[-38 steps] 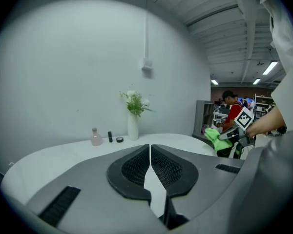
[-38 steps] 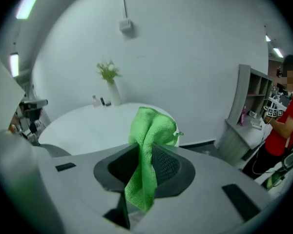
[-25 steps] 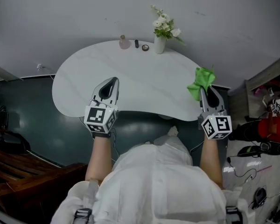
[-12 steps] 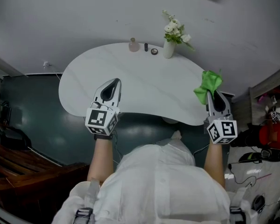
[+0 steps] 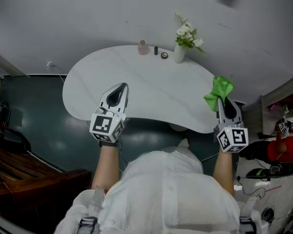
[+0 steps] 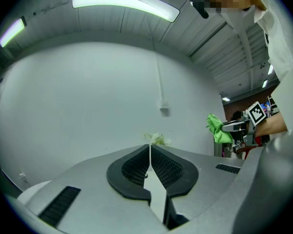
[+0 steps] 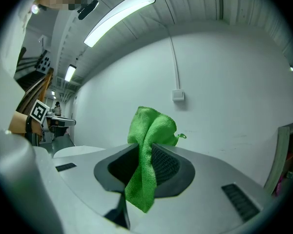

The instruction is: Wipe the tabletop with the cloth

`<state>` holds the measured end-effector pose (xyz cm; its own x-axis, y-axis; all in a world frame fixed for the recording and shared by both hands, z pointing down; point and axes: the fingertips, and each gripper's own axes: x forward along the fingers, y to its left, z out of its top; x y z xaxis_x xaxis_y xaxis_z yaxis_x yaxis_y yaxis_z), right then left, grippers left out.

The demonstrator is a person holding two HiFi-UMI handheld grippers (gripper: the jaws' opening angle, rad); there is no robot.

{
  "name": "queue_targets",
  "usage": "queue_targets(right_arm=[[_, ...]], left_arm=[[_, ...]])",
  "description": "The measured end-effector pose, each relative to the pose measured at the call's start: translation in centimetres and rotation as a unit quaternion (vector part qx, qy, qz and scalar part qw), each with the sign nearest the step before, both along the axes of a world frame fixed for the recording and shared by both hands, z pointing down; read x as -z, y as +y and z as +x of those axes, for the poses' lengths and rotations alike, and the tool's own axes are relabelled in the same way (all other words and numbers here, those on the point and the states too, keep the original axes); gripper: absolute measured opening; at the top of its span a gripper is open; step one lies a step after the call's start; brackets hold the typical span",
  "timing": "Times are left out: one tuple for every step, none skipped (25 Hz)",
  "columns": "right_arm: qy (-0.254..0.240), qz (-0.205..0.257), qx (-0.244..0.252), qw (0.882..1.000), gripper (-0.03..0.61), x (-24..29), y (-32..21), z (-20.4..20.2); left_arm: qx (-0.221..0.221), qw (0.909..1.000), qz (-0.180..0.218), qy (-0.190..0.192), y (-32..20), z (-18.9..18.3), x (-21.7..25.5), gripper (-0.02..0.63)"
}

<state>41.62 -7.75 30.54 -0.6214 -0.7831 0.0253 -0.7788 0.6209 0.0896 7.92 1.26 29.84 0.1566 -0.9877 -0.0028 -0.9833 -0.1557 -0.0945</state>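
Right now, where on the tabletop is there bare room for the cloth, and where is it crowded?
Bare on the tabletop: left lobe and middle, between left gripper and right gripper with cloth. Crowded: far edge, bottle to flower vase.

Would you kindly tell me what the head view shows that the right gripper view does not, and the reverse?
Only the head view shows the vase of flowers, the small bottle near it at the far edge of the white table, and the person's white shirt. Only the right gripper view shows the ceiling light strip and how the green cloth is squeezed between the pads. Both show that cloth held in the right tongs, the left tongs, and the table.
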Motion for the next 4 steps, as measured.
queue_targets(right_arm=[[0.0,0.001,-0.001,1.0,0.078,-0.02,0.06,0.0],[0.0,0.001,-0.001,1.0,0.078,-0.03,0.11,-0.01],[0.0,0.002,-0.001,1.0,0.078,-0.04,0.15,-0.03],[0.001,0.003,-0.001,1.0,0.078,-0.05,0.2,-0.06]], left_arm=[[-0.001,1.0,-0.001,-0.002,0.07,0.06,-0.1,0.025],[-0.002,1.0,-0.002,-0.003,0.11,0.14,-0.19,0.025],[-0.002,1.0,-0.003,-0.004,0.14,0.21,-0.27,0.025],[-0.003,1.0,-0.005,-0.004,0.18,0.29,-0.34,0.025]])
